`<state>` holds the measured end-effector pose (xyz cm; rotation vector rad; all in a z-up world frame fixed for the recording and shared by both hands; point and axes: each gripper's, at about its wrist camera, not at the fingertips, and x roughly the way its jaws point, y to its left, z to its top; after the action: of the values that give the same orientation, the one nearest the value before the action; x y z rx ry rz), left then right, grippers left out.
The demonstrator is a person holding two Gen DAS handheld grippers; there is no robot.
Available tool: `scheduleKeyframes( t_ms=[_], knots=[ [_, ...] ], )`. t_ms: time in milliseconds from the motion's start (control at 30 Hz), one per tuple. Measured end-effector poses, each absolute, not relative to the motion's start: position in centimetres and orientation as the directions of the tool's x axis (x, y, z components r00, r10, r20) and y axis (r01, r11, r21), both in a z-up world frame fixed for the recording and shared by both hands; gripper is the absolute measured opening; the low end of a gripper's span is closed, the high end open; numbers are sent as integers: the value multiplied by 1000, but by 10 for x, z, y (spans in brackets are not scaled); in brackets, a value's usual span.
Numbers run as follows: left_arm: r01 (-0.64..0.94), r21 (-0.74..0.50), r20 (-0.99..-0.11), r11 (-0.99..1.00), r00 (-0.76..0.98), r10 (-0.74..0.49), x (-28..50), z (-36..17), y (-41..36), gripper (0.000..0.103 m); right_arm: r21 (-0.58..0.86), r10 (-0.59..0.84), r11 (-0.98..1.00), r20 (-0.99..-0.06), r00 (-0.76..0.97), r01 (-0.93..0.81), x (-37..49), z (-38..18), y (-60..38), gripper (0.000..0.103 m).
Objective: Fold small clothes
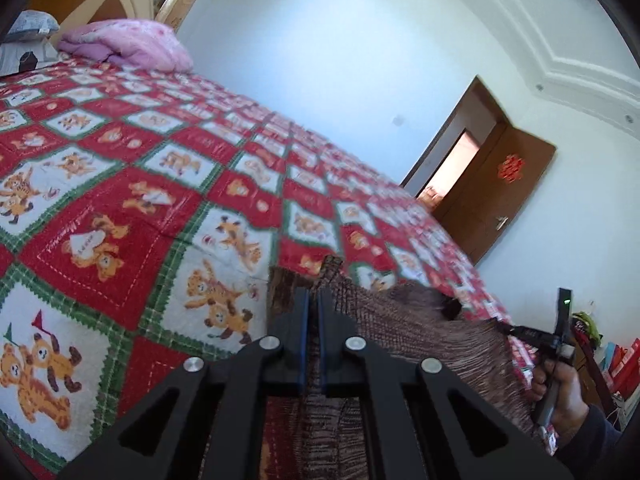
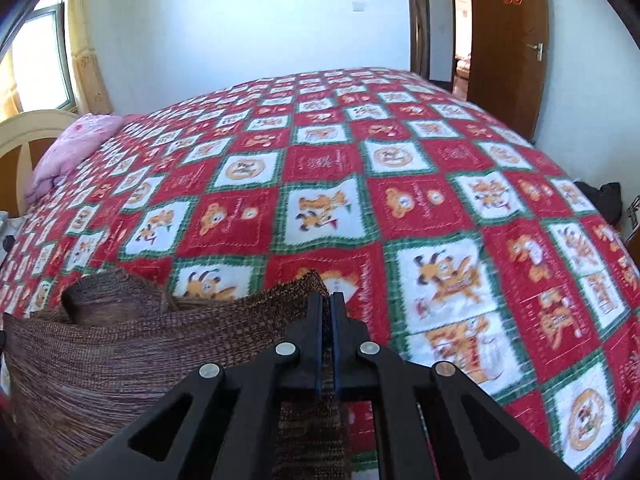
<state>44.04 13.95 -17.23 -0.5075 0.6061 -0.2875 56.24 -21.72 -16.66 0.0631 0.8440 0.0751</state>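
Observation:
A brown knitted garment (image 1: 420, 328) hangs over the near edge of a bed, stretched between both grippers. My left gripper (image 1: 313, 296) is shut on one edge of it, with cloth pinched between the blue pads and running down behind the jaws. In the right wrist view the same brown garment (image 2: 120, 352) spreads to the left, and my right gripper (image 2: 329, 300) is shut on its upper edge. The other hand-held gripper (image 1: 532, 334) and the hand holding it show at the right of the left wrist view.
The bed carries a red, white and green quilt with cartoon bears (image 2: 360, 184). A pink folded blanket (image 1: 128, 42) lies by the wooden headboard (image 2: 28, 136). A brown door (image 2: 508, 40) stands open at the far wall. Clutter (image 1: 616, 360) sits on the floor beside the bed.

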Motion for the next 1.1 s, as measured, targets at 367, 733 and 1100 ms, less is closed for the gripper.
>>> scheduleKeyframes(
  t_ms=[367,733,1100],
  knots=[
    [-28,-614,-489,789,799,-351,437,-184,165,38,131,174,985,-722,669,-115,515,-144,-220,59],
    [75,-635,-410,769,811,-418,412,-172,157,83,92,312,903,-813,492,-421,401,-180,-189,59],
    [39,-653,-420,756,812,-405,389,-182,163,83,13,268,891,-822,502,-454,382,-149,-171,59]
  ],
)
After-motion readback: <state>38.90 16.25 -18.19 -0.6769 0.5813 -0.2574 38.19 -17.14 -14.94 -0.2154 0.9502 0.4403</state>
